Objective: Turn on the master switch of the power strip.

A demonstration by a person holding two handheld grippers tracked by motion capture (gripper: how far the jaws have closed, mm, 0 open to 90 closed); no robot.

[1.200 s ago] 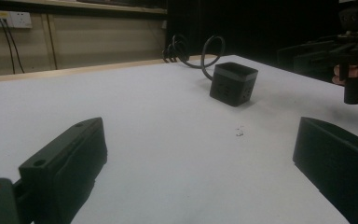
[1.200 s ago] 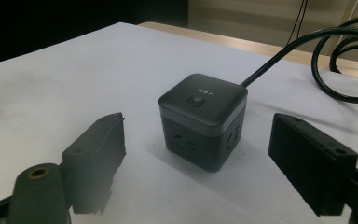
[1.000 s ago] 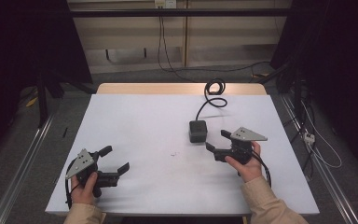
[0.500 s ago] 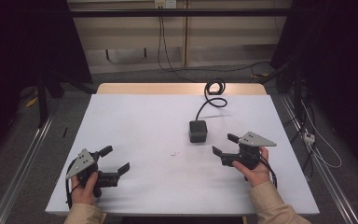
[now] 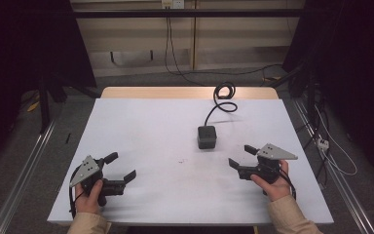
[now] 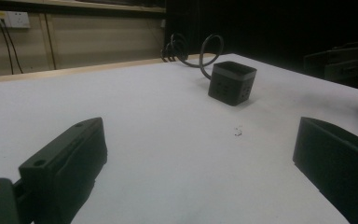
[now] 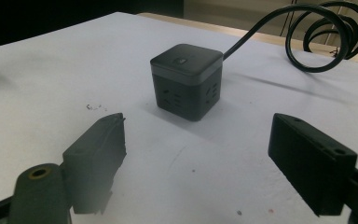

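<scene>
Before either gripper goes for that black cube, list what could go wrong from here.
1. The socket cube has smooth flat sides; open jaws closing off-centre would likely twist or push it across the white table rather than seat on it.
2. Its stiff coiled cable trails toward the far edge and may tug the cube back or tip it when lifted.
3. The right gripper sits close beside the cube; if the left gripper reaches in too, they could collide.

Both tongs (image 5: 121, 166) (image 5: 242, 155) gape apart, flanking a black cube (image 5: 207, 137).
</scene>
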